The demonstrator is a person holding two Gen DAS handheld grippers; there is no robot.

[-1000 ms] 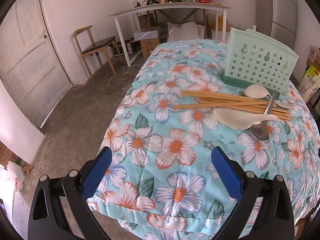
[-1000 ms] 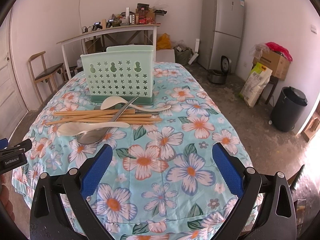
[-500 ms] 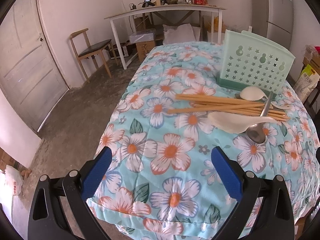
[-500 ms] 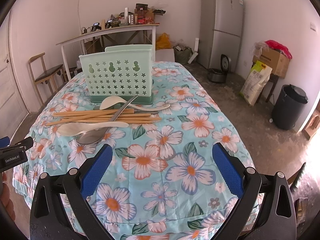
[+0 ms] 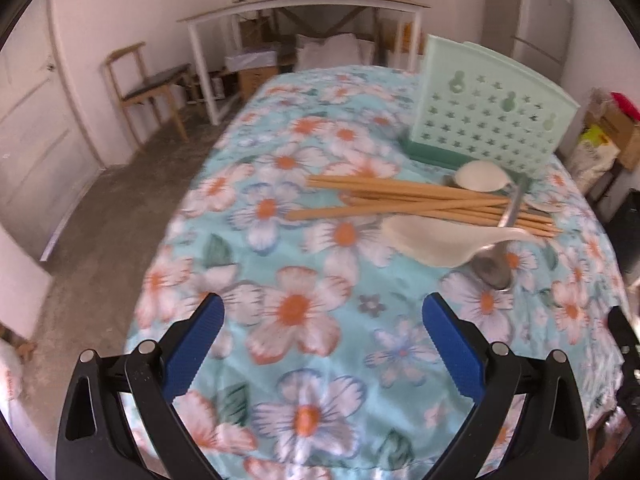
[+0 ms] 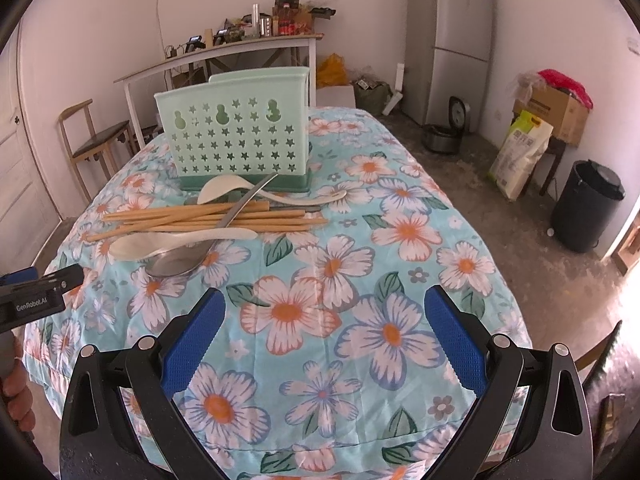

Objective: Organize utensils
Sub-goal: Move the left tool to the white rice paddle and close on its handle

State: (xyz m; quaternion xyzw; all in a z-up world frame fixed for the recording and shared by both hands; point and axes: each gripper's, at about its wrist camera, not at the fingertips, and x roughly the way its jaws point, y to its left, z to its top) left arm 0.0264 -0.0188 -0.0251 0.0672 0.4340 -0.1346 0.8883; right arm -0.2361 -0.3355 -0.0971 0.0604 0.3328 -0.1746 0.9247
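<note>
In the right wrist view, the left gripper (image 6: 38, 280) pokes in at the left edge of the frame as a black body with a blue tip; its fingers are hidden from here. In the left wrist view that same gripper (image 5: 322, 344) fills the lower frame with its blue pads spread wide and nothing between them, hovering over the table (image 5: 304, 360) covered in a turquoise cloth with orange-and-white flowers.

Left of centre in the right wrist view lies a bundle of pale wooden chopsticks (image 6: 208, 218), running across the frame. Touching its near side is a cream ceramic soup spoon (image 6: 176, 242), bowl to the left. A shiny steel spoon (image 6: 176, 262) rests with its bowl just below that, its handle slanting up and over the chopsticks. A second cream ceramic spoon (image 6: 256, 192) lies on the far side of the bundle, just in front of the mint-green plastic utensil holder with star-shaped holes (image 6: 236, 140), which stands upright in the upper centre.

Across the bottom of the frame, the right gripper (image 6: 324, 342) is wide open and empty.
</note>
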